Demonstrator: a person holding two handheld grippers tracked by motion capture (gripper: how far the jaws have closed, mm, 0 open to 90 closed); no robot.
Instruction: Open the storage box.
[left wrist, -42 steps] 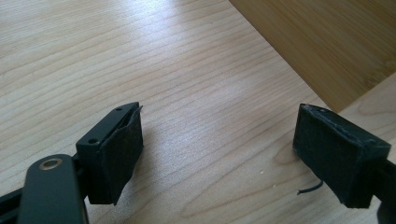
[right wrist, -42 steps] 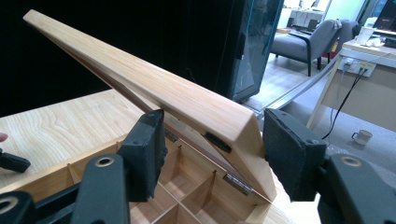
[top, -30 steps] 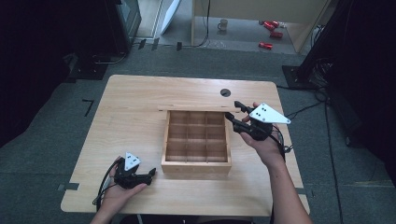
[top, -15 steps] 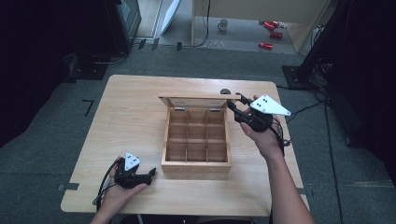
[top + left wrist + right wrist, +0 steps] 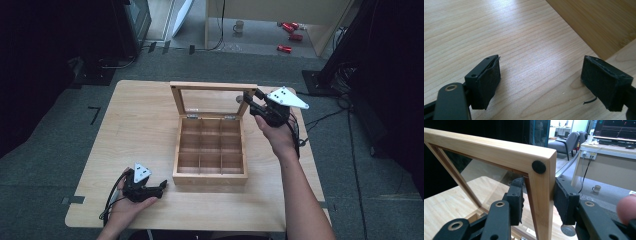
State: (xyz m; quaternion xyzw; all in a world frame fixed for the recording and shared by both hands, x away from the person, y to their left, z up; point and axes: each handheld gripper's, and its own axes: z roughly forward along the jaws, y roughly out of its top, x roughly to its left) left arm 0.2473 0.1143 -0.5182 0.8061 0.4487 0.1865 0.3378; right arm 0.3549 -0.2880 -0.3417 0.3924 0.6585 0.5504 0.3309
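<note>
**Opening the glass-top box lid without racking the hinges**

So the right gripper (image 5: 251, 101) had the lid (image 5: 210, 86) of the wooden box (image 5: 210, 175) pinched by its right side rail, just under the top corner. Its jaws had just been closing, and in the right gripper view the pads (image 5: 563, 202) pressed on both faces of that rail (image 5: 541, 202), right below the little black bumper dot (image 5: 539, 167). The box sat mid-table (image 5: 140, 125) with its compartments showing empty, and the lid stood about upright on its back hinges.

The left gripper (image 5: 159, 187) lay on the table near the box's front left corner, jaws wide open, nothing between them.

My two cents on doing this bit well: the grip was on one corner only, so I'd have followed the hinge arc rather than pulling straight back, otherwise the frame twists. Slow was the way to go past vertical, since the glass panel makes the lid want to drop. I'd also have kept the pads on wood, never on the pane. And honestly the idle left gripper could have steadied the box's front wall if it started sliding.
</note>
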